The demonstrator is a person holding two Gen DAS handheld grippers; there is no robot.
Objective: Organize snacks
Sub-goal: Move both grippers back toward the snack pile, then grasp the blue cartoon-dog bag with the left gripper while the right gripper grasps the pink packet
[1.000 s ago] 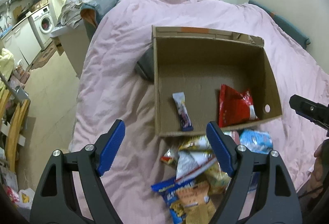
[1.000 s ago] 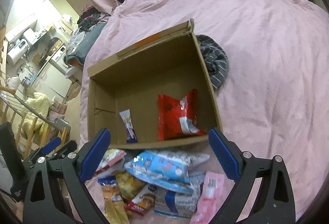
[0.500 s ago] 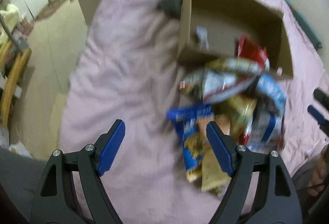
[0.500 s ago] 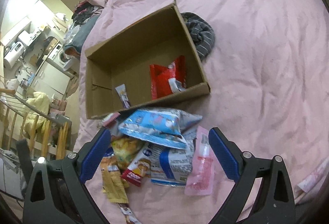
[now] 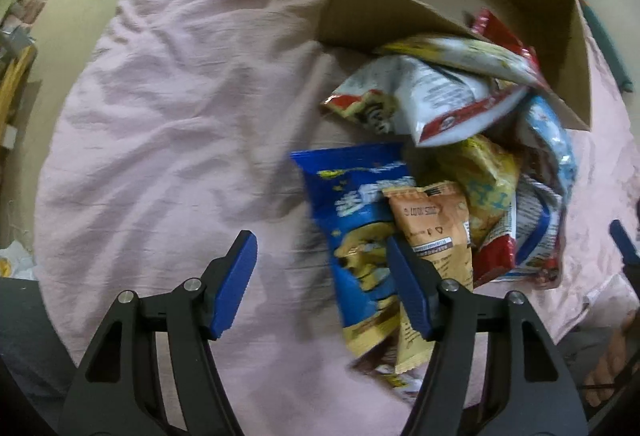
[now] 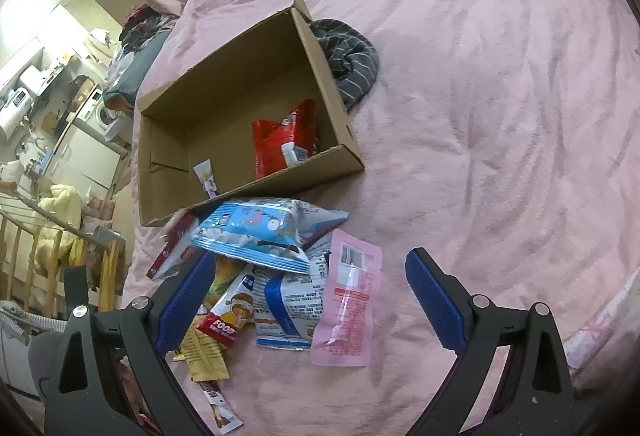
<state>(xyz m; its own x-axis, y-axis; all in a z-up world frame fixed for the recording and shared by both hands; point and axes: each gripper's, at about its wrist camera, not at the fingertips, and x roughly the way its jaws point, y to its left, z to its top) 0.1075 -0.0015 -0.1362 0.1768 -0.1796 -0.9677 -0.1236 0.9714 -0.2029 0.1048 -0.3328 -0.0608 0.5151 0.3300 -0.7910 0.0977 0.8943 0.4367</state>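
Note:
A heap of snack packets lies on the pink bedcover in front of an open cardboard box (image 5: 400,8) (image 6: 248,204). My left gripper (image 5: 322,276) points steeply down at the heap's left side. Its jaws are closing, with the edge of a blue bag (image 5: 352,220) between them and no pad pressing on it; an orange packet (image 5: 436,224) lies by its right finger. My right gripper (image 6: 312,296) hangs open over a pink packet (image 6: 348,300) and a light-blue bag (image 6: 256,232). Inside the box lie a red bag (image 6: 280,140) and a small bar (image 6: 206,180).
A striped grey cloth (image 6: 352,56) is bunched against the box's far side. The bedcover (image 6: 500,116) spreads wide to the right. A wooden rack (image 6: 52,256), a washing machine and clutter stand off the bed's left edge. A hand (image 5: 604,364) shows at lower right.
My left gripper has dropped and tipped down onto the heap, and its jaws have narrowed. My right gripper has pulled back, so the packets now sit between its fingers.

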